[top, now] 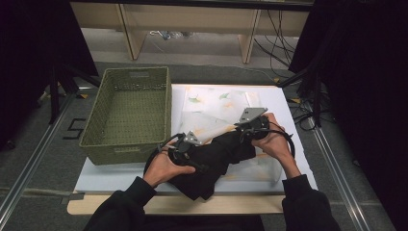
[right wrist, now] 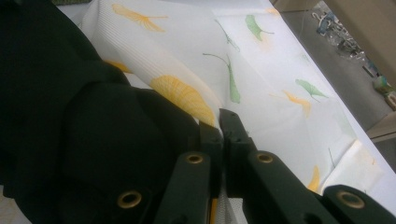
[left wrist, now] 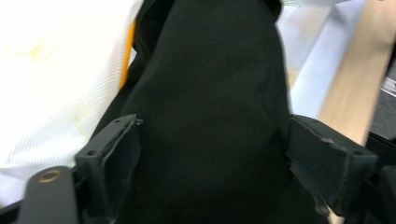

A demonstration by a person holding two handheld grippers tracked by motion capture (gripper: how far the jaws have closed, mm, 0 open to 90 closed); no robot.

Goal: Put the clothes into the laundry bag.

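Lying bunched, the black cloth (top: 219,159) fills the spread left tool (left wrist: 212,154); right tool (right wrist: 222,122) pinched together.

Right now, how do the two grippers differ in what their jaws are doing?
The left gripper has its jaws spread wide with the black cloth between them; the right gripper has its jaws pressed together at the edge of that cloth. Both work over the leaf-printed white sheet.
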